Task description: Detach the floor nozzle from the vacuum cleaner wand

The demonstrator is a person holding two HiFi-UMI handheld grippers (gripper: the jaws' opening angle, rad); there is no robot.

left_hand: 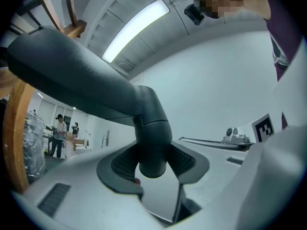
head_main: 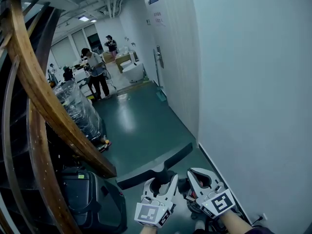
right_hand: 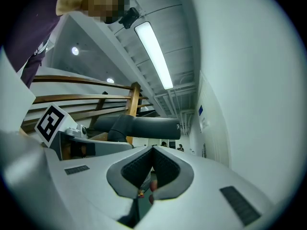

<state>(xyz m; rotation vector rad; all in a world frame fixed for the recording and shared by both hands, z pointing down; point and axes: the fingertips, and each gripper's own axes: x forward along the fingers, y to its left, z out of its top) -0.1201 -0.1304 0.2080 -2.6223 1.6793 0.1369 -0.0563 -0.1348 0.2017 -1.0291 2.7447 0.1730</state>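
My left claw (left_hand: 153, 163) clamps the nozzle (left_hand: 72, 80) by its neck, seemingly to hold it clear of the wand. My right claw (right_hand: 151, 175) is closed and empty.

One left claw (head_main: 161, 182), one right claw (head_main: 191, 172), one floor nozzle (head_main: 146, 169), one plastic-wrapped stack (head_main: 78, 106).

I see my left gripper (head_main: 161, 182) and right gripper (head_main: 200, 175) as white moulded shells with dark grey ribbed pads (right_hand: 138, 169) and small slotted grilles. Each carries a cube (head_main: 152, 213) of black-and-white square markers. The operator's top (left_hand: 289, 52) is dark purple.
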